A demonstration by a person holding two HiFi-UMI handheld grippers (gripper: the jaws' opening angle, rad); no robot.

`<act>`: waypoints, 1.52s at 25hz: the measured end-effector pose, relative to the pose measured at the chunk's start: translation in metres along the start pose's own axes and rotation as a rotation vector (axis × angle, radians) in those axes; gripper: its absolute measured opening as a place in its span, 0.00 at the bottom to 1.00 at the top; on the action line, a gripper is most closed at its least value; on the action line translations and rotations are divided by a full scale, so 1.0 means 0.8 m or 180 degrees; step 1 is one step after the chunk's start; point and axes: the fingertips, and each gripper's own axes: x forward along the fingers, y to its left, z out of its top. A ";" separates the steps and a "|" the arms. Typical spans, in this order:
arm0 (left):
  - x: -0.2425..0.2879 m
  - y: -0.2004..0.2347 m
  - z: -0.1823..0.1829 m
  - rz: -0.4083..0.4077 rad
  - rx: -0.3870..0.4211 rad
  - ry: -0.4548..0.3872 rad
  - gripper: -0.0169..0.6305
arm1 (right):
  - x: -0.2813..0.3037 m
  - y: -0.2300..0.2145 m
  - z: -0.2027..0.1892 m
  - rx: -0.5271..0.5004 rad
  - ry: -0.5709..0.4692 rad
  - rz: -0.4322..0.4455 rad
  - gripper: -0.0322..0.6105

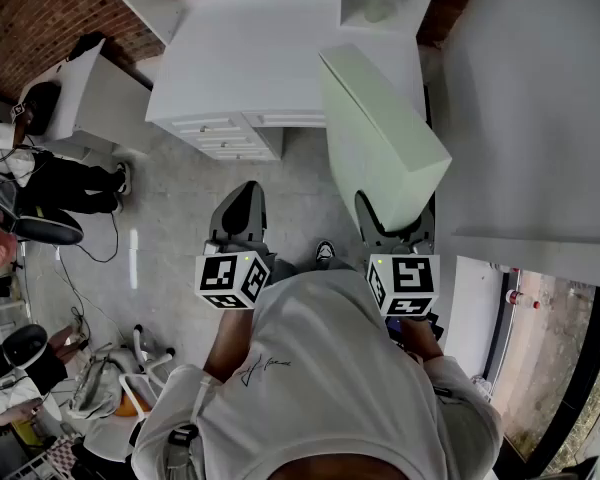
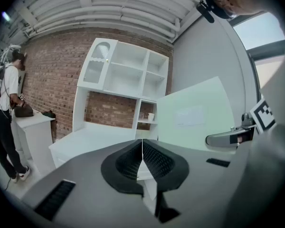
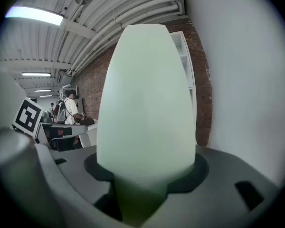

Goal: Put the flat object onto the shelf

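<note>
Before shelf [image 2: 126, 80]: right gripper [image 1: 392, 236] grips flat box [image 1: 380, 133]; left gripper [image 2: 142, 151] apparently empty.

Workshop: brick wall [image 2: 52, 75], white shelving [image 2: 128, 75].

Lighting is bright and even. A ceiling lamp [image 3: 35, 14] glares. Gripper views bend and darken at the corners.

head view looks steeply down; gripper views face forward (close behind their jaws), all showing the shelf [image 2: 126, 80].
</note>
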 end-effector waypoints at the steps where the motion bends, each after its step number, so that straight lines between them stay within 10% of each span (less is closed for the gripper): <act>1: 0.002 -0.001 0.001 0.0011 0.0030 0.0011 0.05 | 0.002 0.000 0.002 -0.0004 0.0006 0.0009 0.47; 16: 0.025 0.038 0.025 0.0119 0.0096 -0.0043 0.05 | 0.044 0.044 0.046 -0.0025 -0.0182 0.0196 0.48; 38: 0.158 0.189 0.115 -0.0375 0.0151 -0.0167 0.05 | 0.201 0.102 0.134 -0.0035 -0.0271 0.0112 0.47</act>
